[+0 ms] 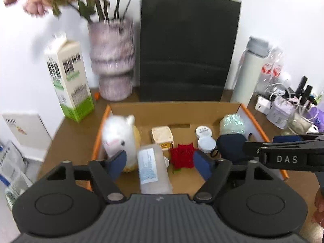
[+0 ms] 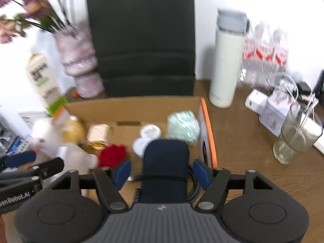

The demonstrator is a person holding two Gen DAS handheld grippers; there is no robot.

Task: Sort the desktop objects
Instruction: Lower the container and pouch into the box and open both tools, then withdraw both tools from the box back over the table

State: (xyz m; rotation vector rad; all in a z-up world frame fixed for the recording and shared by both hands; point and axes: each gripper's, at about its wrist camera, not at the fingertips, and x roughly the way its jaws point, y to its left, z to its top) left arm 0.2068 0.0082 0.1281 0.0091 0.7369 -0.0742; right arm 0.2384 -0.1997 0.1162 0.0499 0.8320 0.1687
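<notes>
An open cardboard box [image 1: 178, 109] with orange edges holds a white plush toy [image 1: 119, 139], a frosted bottle [image 1: 152, 168] lying flat, a red paper rose [image 1: 182, 156], a cream cube [image 1: 162, 136], two white round tins [image 1: 205, 138], a pale green bundle [image 1: 232, 124] and a dark blue pouch [image 2: 165, 172]. My left gripper [image 1: 160, 162] is open above the bottle, its fingers either side and apart from it. My right gripper [image 2: 162, 172] is open over the dark blue pouch, fingers beside it without contact. The box also shows in the right wrist view [image 2: 141, 107].
Behind the box stand a black paper bag [image 1: 186, 50], a purple vase with flowers [image 1: 113, 60] and a milk carton [image 1: 68, 81]. To the right are a white thermos [image 2: 225, 64], a glass jar [image 2: 295, 137], small boxes and cables.
</notes>
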